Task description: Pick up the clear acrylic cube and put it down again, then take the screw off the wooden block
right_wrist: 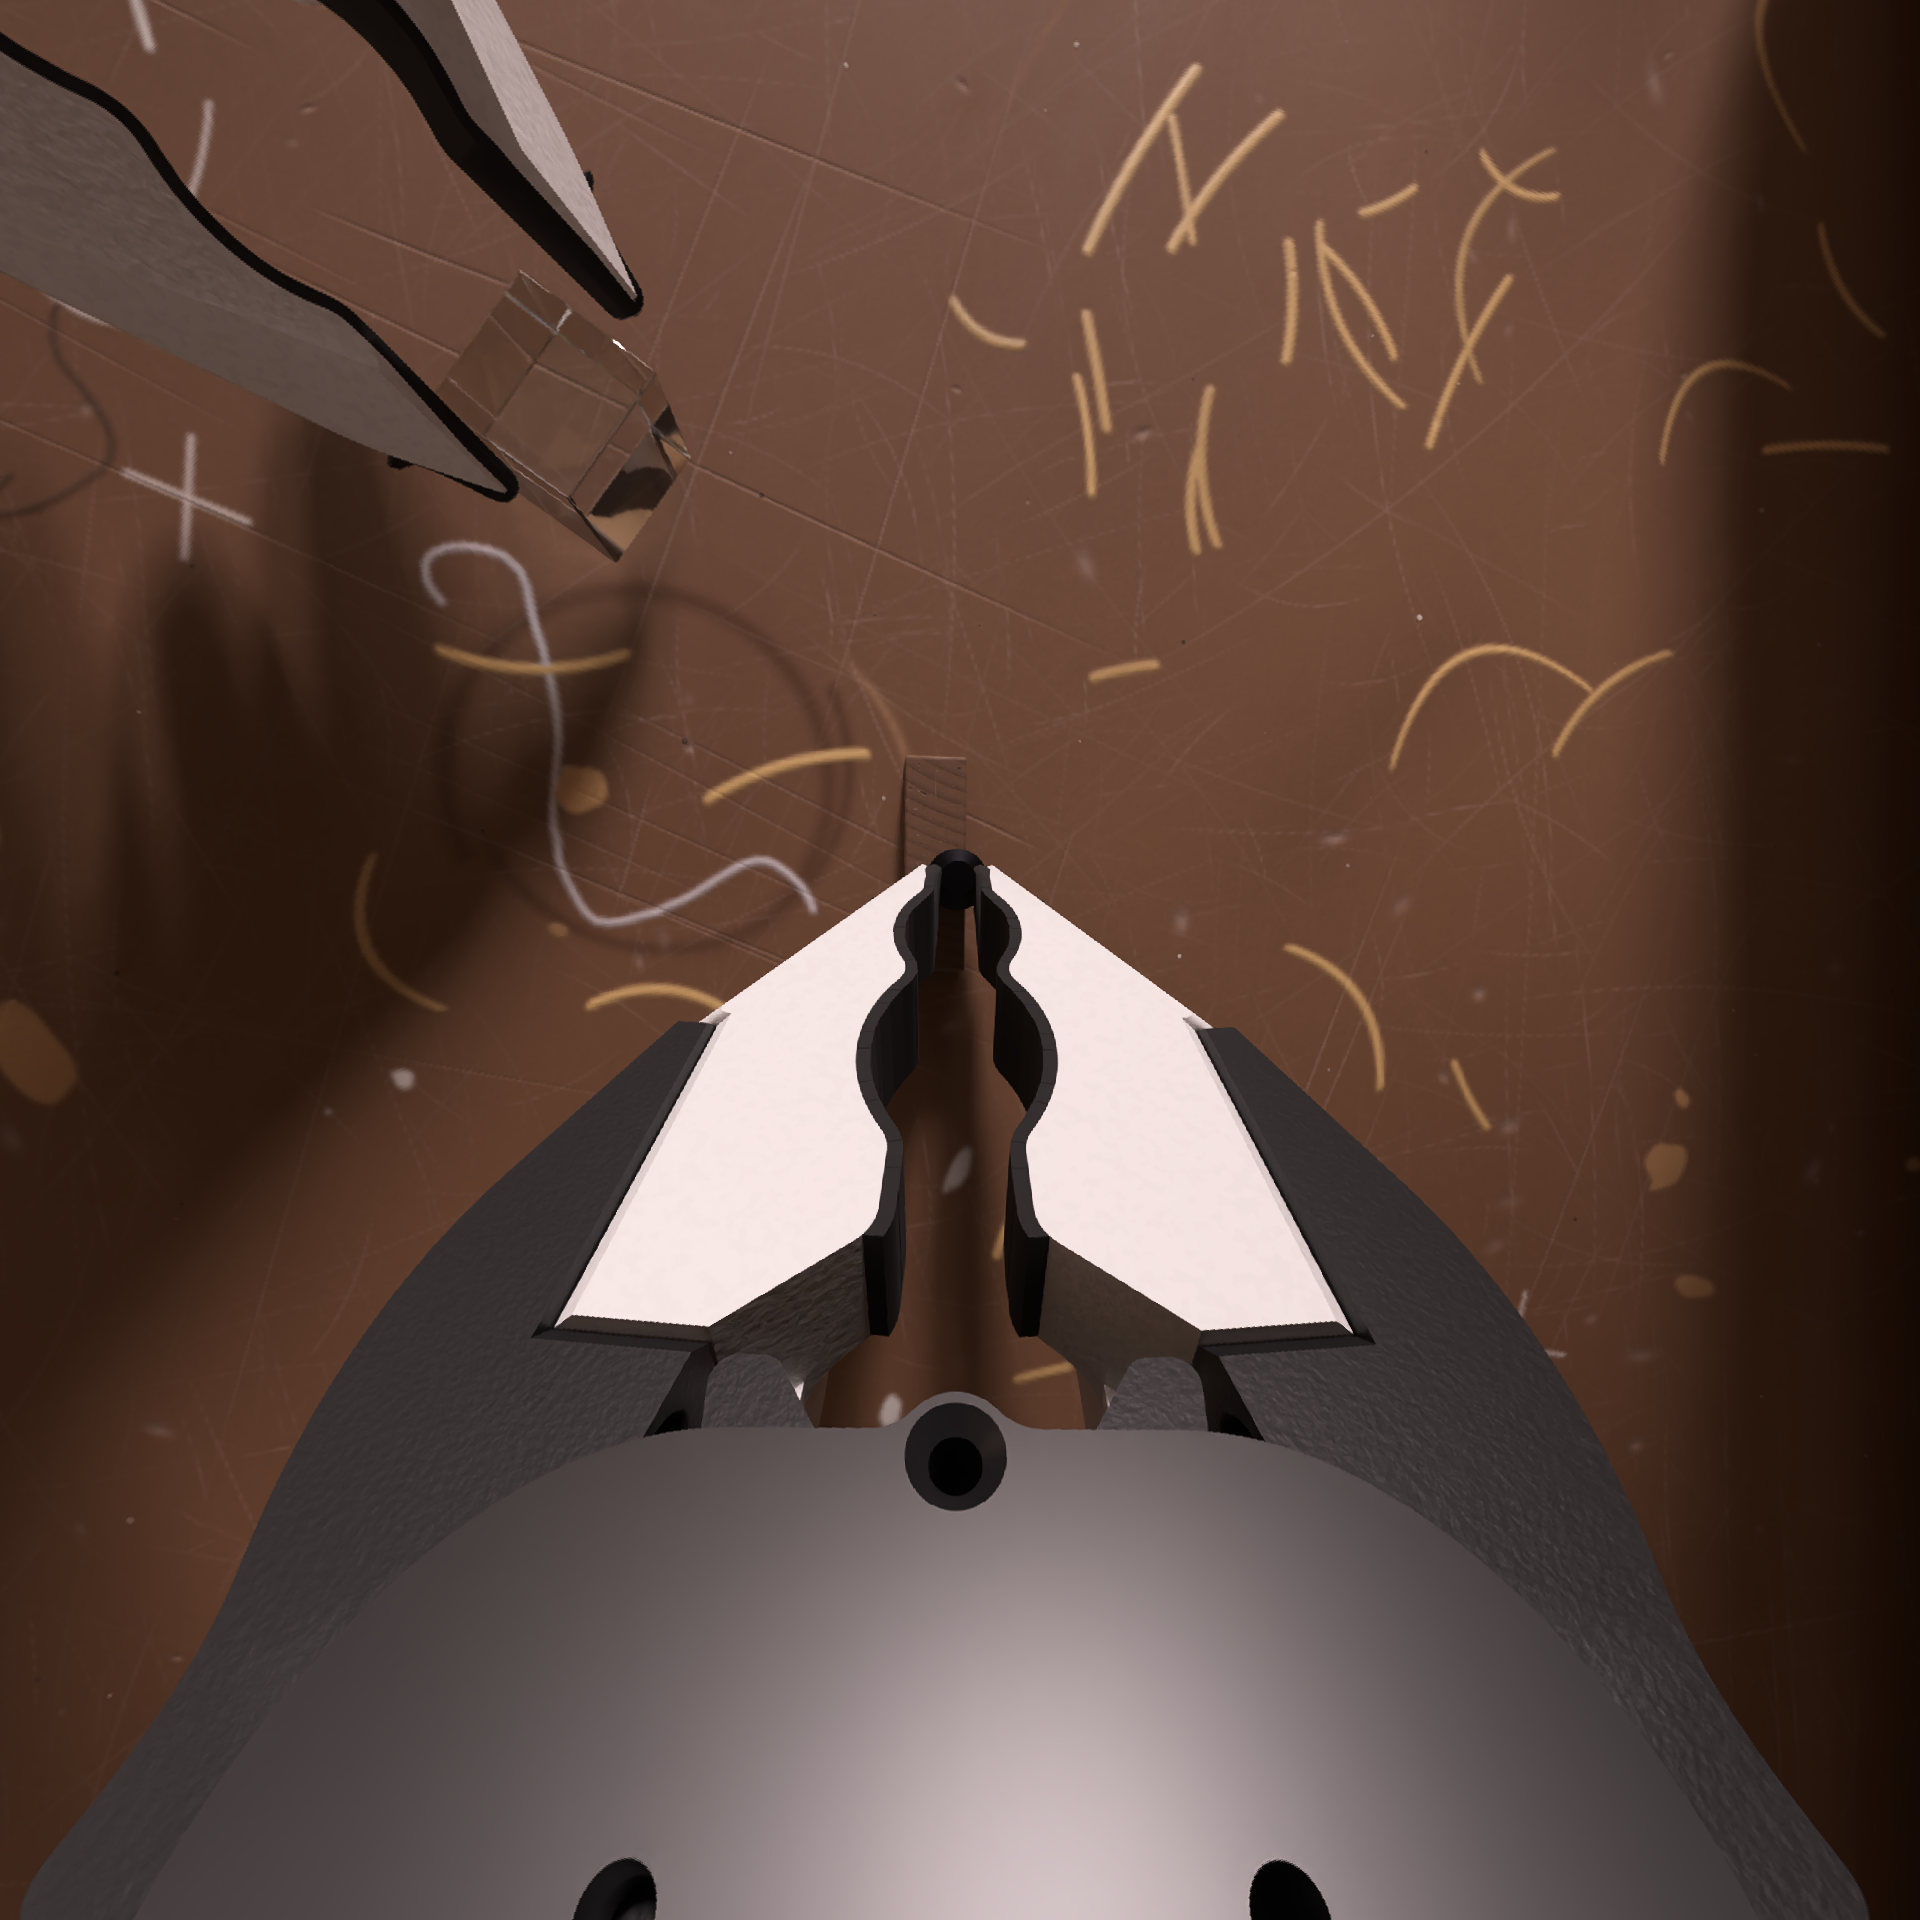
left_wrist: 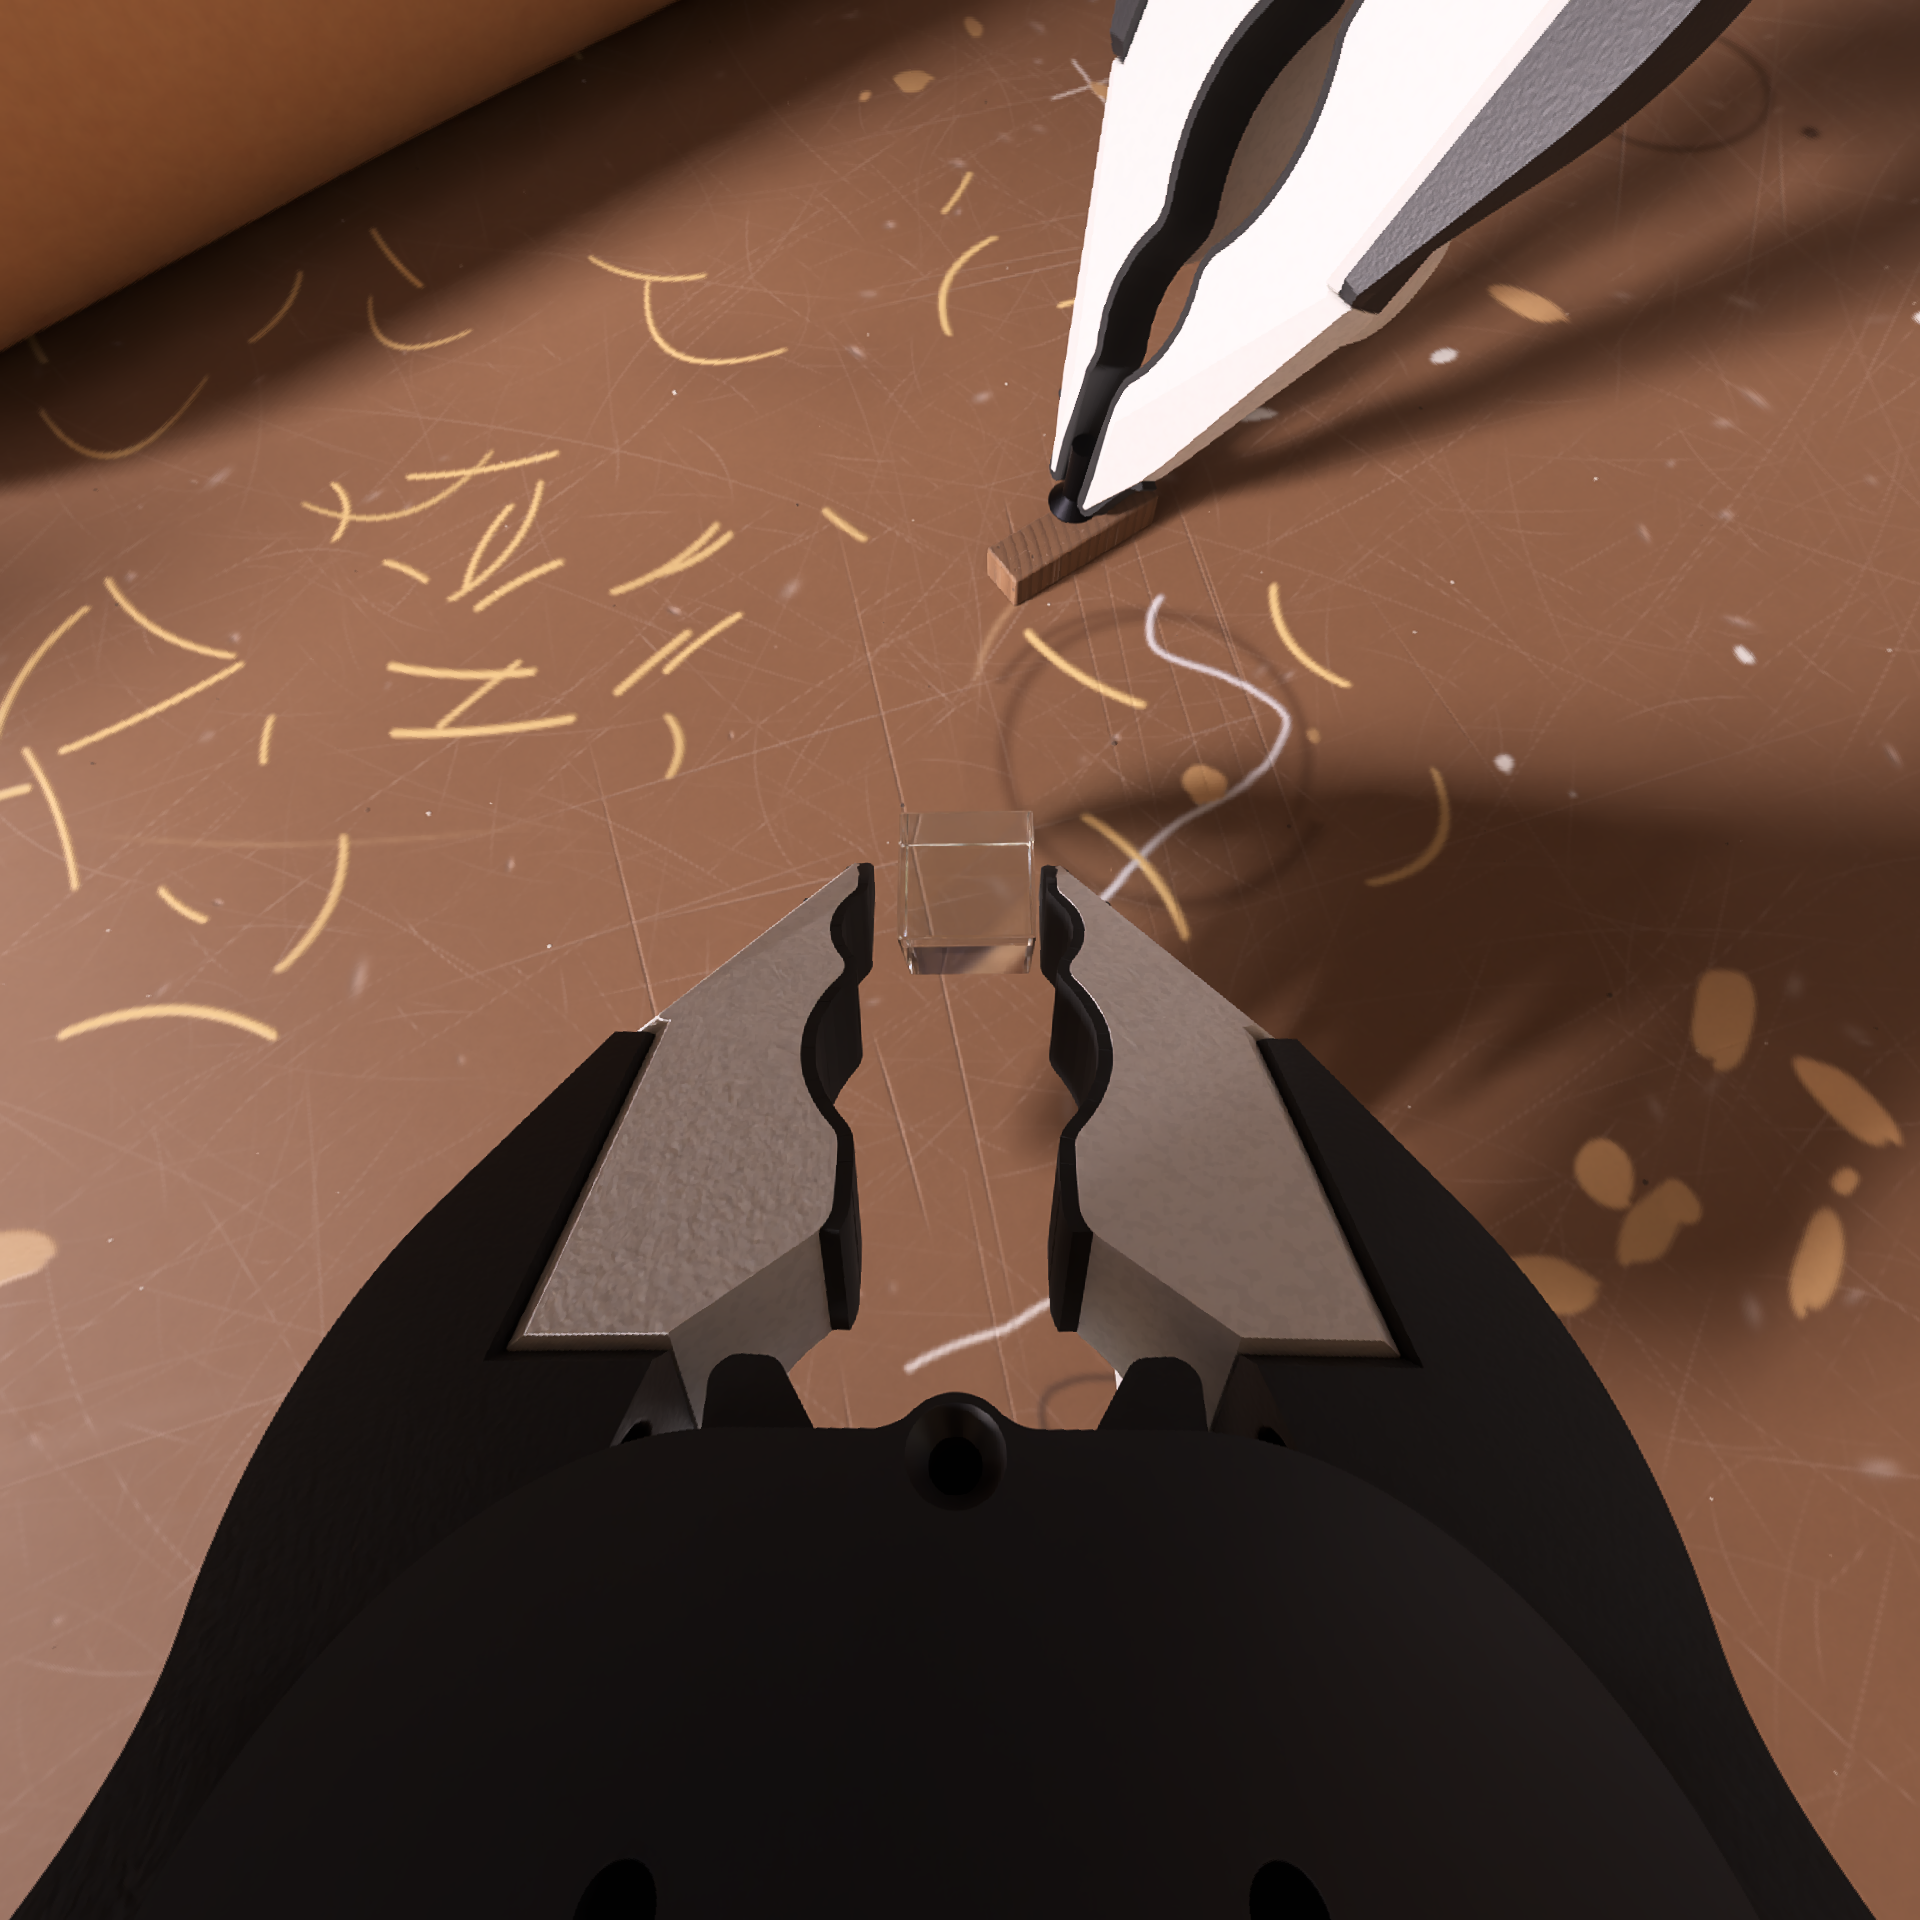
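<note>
The clear acrylic cube (left_wrist: pixel 966 894) sits on the brown bench between the fingertips of my left gripper (left_wrist: pixel 956 904). The jaws are slightly wider than the cube, with a thin gap showing on its left side. In the right wrist view the cube (right_wrist: pixel 582 416) lies between the left gripper's fingers (right_wrist: pixel 457 447). My right gripper (right_wrist: pixel 954 883) is shut on the black screw (right_wrist: pixel 954 871), which stands on the small wooden block (right_wrist: pixel 935 800). In the left wrist view the right gripper (left_wrist: pixel 1070 494) comes down from above onto the screw (left_wrist: pixel 1065 506) at the far end of the block (left_wrist: pixel 1060 556).
The scratched brown bench (left_wrist: pixel 520 1039) is strewn with pale wood shavings (left_wrist: pixel 478 696) and a white thread (left_wrist: pixel 1226 686). A raised orange-brown edge (left_wrist: pixel 208 135) runs along the far left. A dark wall (right_wrist: pixel 1829 727) stands at the right of the right wrist view.
</note>
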`<state>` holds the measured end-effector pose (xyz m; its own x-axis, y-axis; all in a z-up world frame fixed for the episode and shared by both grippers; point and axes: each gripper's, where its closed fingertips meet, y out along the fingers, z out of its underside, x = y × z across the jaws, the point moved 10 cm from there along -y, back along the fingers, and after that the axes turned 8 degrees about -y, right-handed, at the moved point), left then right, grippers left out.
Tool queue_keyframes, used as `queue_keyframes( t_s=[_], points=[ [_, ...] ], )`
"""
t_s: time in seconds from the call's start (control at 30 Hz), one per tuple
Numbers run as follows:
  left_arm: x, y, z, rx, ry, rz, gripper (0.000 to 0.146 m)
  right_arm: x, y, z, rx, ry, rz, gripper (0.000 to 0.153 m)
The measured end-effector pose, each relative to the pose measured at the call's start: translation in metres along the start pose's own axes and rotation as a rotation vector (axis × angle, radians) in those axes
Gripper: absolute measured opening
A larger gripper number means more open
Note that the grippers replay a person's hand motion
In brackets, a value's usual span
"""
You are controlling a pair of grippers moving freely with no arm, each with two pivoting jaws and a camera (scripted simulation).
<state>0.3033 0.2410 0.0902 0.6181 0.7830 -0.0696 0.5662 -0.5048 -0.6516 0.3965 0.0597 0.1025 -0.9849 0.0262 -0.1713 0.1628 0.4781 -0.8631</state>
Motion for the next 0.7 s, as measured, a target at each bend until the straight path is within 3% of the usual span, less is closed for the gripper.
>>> queue_keyframes(
  t_s=[0.23,0.7],
  points=[
    [-0.005,-0.004,-0.008,-0.054,0.017,-0.028,0.033,-0.002,-0.012,0.007,-0.071,0.044,0.016,0.006],
    [-0.038,-0.001,-0.043,-0.225,0.101,-0.034,0.036,-0.012,-0.053,0.019,-0.399,0.272,-0.045,0.006]
  ],
)
